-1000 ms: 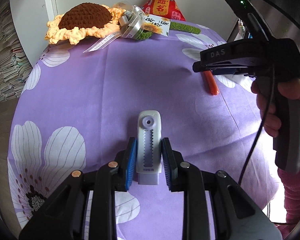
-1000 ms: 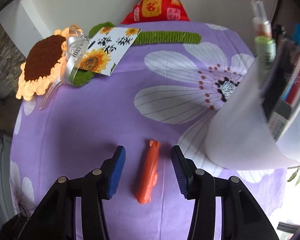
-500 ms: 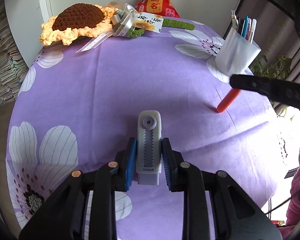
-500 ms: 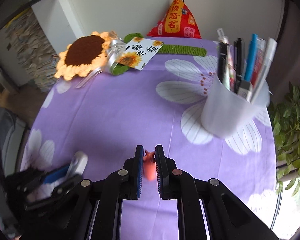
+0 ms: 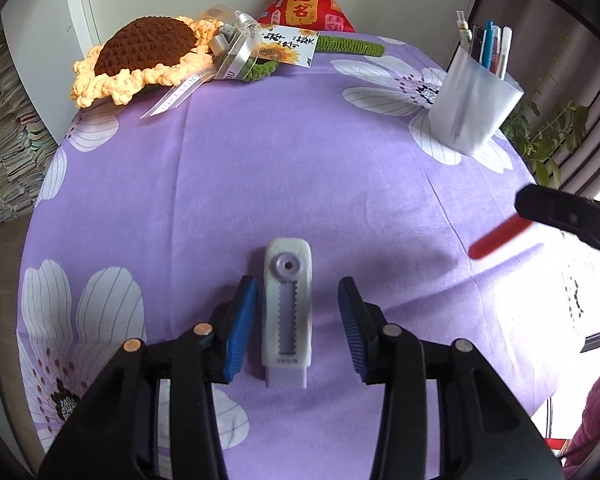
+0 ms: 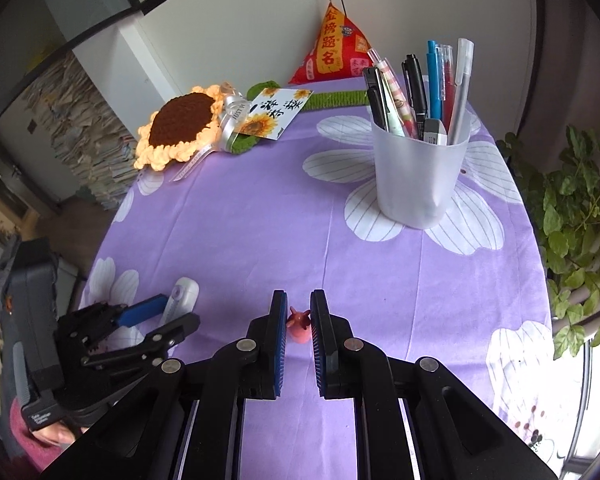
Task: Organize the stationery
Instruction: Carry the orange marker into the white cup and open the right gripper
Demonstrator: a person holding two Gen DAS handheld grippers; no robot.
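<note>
I see the left gripper (image 5: 297, 322) with fingers apart around the white correction tape (image 5: 287, 308), lying on the purple cloth (image 5: 300, 160) | right gripper (image 6: 298, 330) is clamped on the orange pen (image 6: 299, 326), lifted | pen cup (image 6: 418, 176) stands well apart.
</note>
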